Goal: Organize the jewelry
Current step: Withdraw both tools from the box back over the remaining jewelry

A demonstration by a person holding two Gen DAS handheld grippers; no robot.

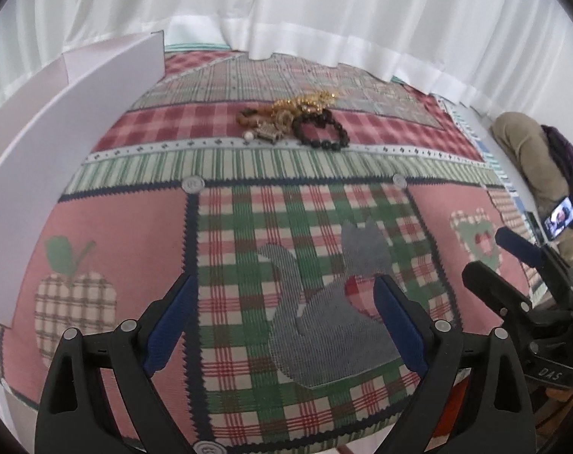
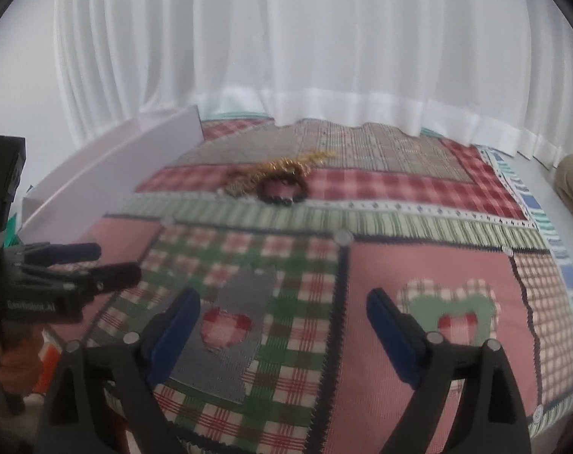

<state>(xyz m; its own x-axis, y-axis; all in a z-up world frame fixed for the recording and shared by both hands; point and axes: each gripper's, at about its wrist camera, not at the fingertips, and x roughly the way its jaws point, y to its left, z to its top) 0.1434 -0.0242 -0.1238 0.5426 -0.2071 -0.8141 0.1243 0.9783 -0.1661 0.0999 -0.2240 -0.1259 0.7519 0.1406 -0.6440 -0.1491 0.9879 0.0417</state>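
My left gripper [image 1: 286, 325] hangs low over the patchwork cloth [image 1: 142, 227], its 2 blue-padded jaws spread wide with nothing between them; under the gap lies the grey cat patch [image 1: 324, 321] with a checked heart. My right gripper [image 2: 282, 340] is released too, jaws well apart and empty, above the seam between the cat patch and a pink panel with a checked heart wreath [image 2: 452, 310]. Each claw shows in the other's view: the right one at the right edge of the left wrist view, the left one at the left edge of the right wrist view, held in a hand at the lower left corner.

Farther out, past a green striped band and a white ribbon strip, the jewelry pile [image 1: 294, 121] rests on a red checked stripe, well apart from both claws. In it I make out a black bead bracelet [image 1: 322, 132] at the right, a brown bead bracelet [image 1: 252, 115] at the left, gold chain [image 1: 305, 102] behind them, and a silver piece with a pearl in front.

A white box [image 1: 78, 113] stands along the cloth's left edge. White curtains [image 1: 324, 11] hang behind, their hem touching the far edge of the cloth.
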